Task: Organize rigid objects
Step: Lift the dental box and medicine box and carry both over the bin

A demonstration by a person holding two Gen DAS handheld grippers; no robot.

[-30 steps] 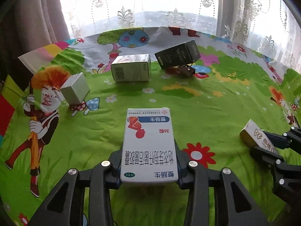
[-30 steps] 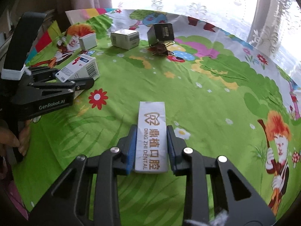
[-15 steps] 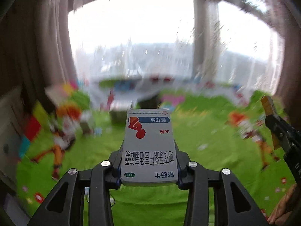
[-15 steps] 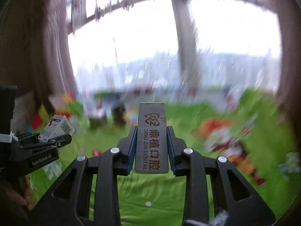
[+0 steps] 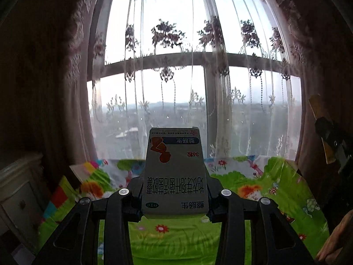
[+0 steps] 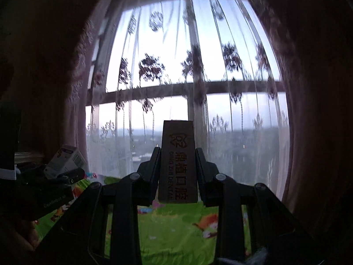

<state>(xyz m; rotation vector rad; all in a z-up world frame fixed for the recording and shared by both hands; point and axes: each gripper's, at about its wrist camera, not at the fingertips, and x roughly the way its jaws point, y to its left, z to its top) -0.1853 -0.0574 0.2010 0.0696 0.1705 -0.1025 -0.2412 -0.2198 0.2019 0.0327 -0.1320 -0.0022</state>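
While both boxes ride clear of the cartoon-print cloth (image 5: pixel 286 190), each sits pinched by its long sides — probably so the printed face stays readable; the medicine box (image 5: pixel 175 172) is clamped in the left gripper (image 5: pixel 175 195), the slim dental box (image 6: pixel 178 161) in the right gripper (image 6: pixel 177 167); lace curtains (image 5: pixel 187 66) fill the background.

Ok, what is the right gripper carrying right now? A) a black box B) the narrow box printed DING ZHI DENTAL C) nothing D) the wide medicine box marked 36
B: in the right wrist view the narrow dental box sits clamped between the right gripper fingers, lifted toward the window.
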